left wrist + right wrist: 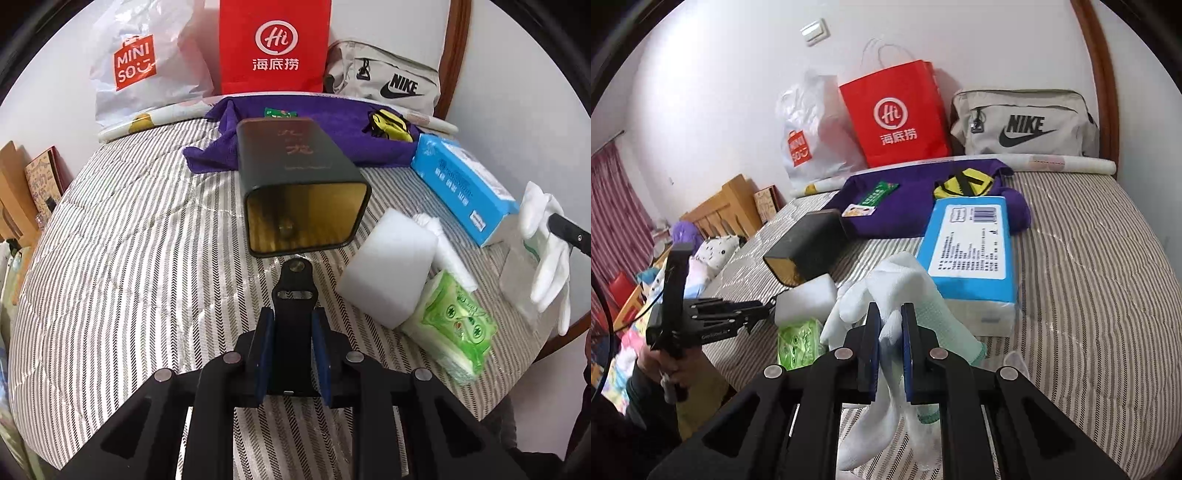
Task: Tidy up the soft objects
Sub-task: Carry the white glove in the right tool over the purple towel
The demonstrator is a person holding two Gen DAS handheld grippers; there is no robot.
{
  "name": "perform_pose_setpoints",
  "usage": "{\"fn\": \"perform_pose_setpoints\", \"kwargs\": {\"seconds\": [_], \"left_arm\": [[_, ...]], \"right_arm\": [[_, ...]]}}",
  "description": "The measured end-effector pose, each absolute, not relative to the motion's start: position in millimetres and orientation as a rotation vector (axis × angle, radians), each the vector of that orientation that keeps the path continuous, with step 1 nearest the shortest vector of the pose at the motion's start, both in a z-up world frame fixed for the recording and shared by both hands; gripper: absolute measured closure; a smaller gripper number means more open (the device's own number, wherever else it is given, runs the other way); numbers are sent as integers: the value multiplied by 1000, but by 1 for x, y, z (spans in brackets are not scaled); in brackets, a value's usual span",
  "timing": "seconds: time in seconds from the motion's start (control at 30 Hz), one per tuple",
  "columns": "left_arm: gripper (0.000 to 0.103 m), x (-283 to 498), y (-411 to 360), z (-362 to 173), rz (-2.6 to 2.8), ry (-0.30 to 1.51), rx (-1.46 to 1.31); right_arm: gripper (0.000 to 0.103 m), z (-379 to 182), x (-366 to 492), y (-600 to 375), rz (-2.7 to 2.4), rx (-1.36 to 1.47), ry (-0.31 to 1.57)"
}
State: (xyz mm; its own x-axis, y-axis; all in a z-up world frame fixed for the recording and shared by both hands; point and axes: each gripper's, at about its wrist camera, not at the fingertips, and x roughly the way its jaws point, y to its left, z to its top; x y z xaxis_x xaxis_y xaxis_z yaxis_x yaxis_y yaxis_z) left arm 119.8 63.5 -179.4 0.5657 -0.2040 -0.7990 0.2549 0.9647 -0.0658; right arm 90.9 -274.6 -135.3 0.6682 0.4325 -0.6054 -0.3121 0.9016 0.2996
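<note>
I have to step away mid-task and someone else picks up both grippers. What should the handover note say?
Left gripper: shut on a black clip-like mount, the dark open tin on its far end, off the bed.
Right gripper: shut on the white gloves, lifted.
On the striped bedspread: white foam block, green tissue pack, blue tissue pack.
Nothing is in the tin yet; gloves look next, hedged.

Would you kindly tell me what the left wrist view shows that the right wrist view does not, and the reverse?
Only the left wrist view: the left gripper shut on a black clip holding the dark green metal tin.

Only the right wrist view: the right gripper shut on white cotton gloves, a wall switch, red curtains.

Both: red paper bag, blue tissue pack, purple cloth.
</note>
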Motion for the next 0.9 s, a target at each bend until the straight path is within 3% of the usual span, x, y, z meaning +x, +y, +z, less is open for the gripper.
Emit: {"fn": "perform_pose_setpoints", "kwargs": {"seconds": [0.9], "left_arm": [[83,133,77,-89,-245,815,-37]], "right_arm": [[93,-84,107,-290,355,112,696]]}}
